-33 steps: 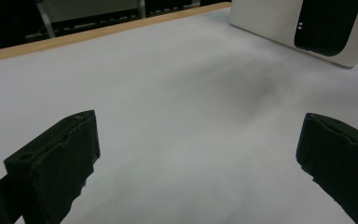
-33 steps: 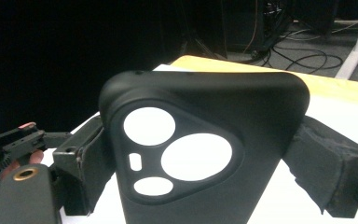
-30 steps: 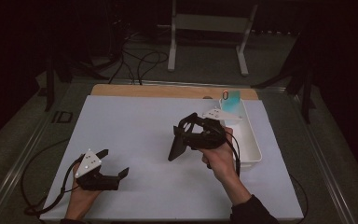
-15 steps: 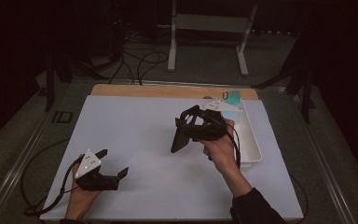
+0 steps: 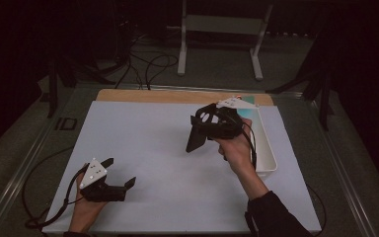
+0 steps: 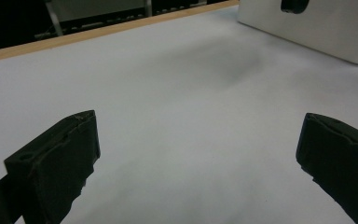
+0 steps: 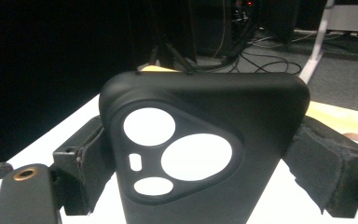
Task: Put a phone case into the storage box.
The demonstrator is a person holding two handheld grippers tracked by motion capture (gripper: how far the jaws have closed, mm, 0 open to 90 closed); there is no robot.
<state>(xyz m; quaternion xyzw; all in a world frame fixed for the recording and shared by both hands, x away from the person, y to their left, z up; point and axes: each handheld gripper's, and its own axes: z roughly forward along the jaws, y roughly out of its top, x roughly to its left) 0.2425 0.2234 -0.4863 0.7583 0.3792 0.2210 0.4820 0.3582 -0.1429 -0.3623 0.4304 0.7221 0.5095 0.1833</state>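
Gripping a black phone case [image 7: 200,154] between both jaws, right tongs [image 5: 212,129] raised above the worktop [image 5: 143,143], just left of a white tray [image 5: 266,158] near the right edge. Case back facing the right gripper view, 4 camera cutouts showing white. Left tongs [image 5: 116,180] low at the near left corner, jaws spread wide, holding nothing. Open white surface between both tongs. Wooden strip [image 5: 177,96] along the far edge; beyond, dark floor, cables [image 5: 143,64], a stand [image 5: 222,39].

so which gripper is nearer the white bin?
Right. The right gripper, clamping a black phone case, hangs just left of the white bin; the left gripper sits far off at the near-left.
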